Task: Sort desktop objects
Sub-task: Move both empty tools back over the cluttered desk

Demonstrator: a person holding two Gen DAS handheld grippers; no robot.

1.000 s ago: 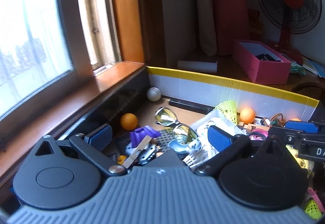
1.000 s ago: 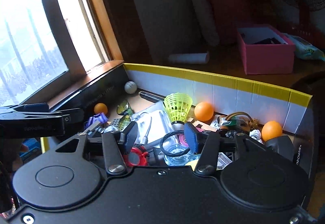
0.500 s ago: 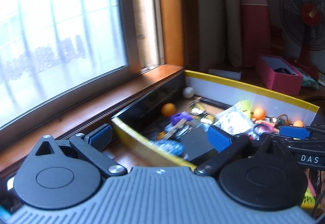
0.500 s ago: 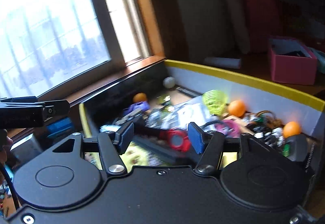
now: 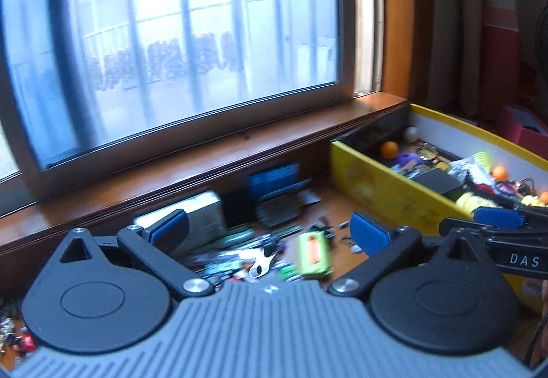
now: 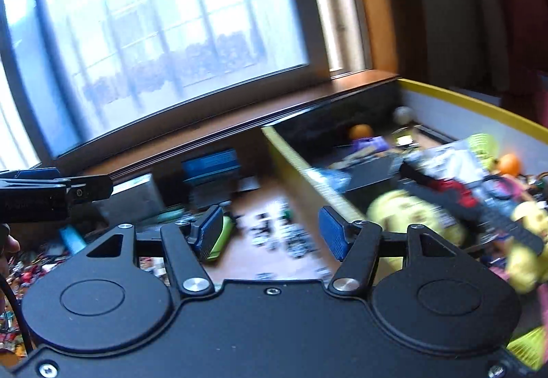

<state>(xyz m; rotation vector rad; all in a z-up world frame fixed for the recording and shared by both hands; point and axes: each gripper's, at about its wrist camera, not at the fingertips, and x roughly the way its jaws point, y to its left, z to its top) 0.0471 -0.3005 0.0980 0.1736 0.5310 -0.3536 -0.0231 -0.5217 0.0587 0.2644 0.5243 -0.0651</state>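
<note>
Green lighter (image 5: 312,253) just beyond spread-jawed left hand-held gripper (image 5: 270,230)

Both wrist views face window (image 5: 178,46), low over desk; share yellow box (image 5: 387,186).

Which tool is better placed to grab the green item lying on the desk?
Left, probably. The left tool is open with the green item lying between and just past its fingertips. The right tool is open too, but the item sits behind its left finger, off-centre. Both views are motion-blurred.
</note>
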